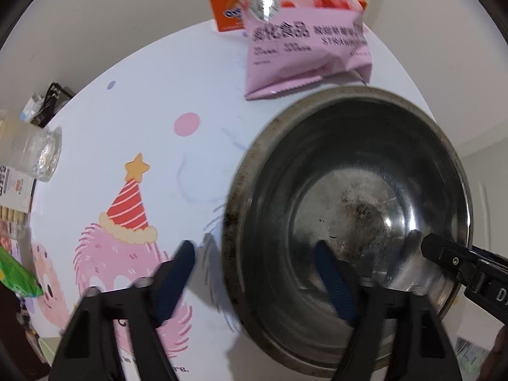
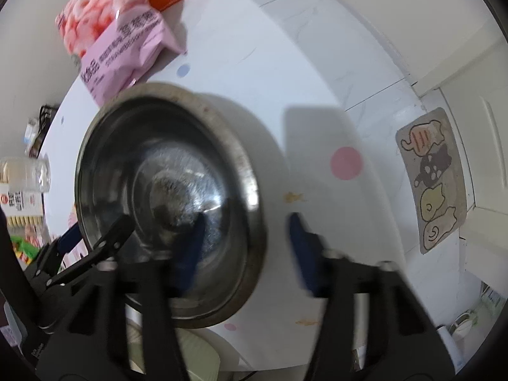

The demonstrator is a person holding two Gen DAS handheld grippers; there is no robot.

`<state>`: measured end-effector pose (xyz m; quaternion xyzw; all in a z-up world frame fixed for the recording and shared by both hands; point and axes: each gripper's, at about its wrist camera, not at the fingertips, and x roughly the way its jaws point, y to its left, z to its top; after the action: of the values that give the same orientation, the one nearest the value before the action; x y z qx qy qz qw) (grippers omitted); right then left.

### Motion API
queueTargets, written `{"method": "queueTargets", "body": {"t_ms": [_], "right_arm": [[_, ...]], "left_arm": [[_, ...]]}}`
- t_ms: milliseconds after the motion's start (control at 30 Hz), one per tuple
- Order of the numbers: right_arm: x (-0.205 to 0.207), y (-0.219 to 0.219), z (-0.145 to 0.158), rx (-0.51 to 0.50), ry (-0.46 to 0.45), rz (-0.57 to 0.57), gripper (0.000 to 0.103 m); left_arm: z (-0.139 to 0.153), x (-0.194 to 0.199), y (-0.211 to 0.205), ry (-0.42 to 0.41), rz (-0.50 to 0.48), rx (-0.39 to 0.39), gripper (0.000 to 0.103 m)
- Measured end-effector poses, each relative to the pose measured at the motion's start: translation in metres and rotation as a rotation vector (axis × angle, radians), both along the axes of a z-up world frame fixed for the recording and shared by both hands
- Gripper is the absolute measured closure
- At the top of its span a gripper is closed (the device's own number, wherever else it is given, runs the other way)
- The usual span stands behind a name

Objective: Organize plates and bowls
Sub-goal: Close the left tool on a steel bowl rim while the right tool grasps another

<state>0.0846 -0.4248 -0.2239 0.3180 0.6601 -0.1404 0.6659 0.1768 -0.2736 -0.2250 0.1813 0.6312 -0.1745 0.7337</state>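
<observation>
Straddling the steel bowl point(image 1: 349, 216) rim with both tongs: left gripper point(image 1: 257, 273) and right gripper point(image 2: 244, 247) are spread, each with one finger inside, one outside, nothing clamped. Bowl sits on the table point(image 1: 133, 120) toward its far edge. Pink snack bag point(image 1: 304, 41) just behind it, whether touching I can't tell; orange box point(image 1: 223, 8) behind that. Left view alone shows a clear plastic jar point(image 1: 35, 152) at the left edge. Right view alone shows the cartoon floor mat point(image 2: 433, 179).
</observation>
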Motion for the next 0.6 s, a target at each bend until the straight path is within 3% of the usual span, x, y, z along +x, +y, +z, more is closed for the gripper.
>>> {"method": "queueTargets", "body": {"t_ms": [33,67,200,267,600], "right_arm": [[0.001,0.002,-0.001,0.007,0.007,0.009,0.072],[0.003,0.003,-0.002,-0.001,0.02,0.025,0.072],[0.007,0.006,-0.002,-0.017,0.045,0.072,0.076],[0.006,0.003,-0.002,-0.031,0.061,0.076,0.085],[0.011,0.011,0.012,-0.078,0.018,0.084,0.086]], "left_arm": [[-0.002,-0.001,-0.003,0.005,-0.01,0.009,0.051],[-0.004,-0.002,-0.005,0.009,-0.021,0.016,0.061],[-0.006,-0.005,-0.009,-0.013,-0.044,0.034,0.064],[-0.005,-0.005,-0.008,-0.013,-0.043,0.025,0.068],[0.006,-0.005,0.02,-0.041,-0.032,-0.026,0.075]]}}
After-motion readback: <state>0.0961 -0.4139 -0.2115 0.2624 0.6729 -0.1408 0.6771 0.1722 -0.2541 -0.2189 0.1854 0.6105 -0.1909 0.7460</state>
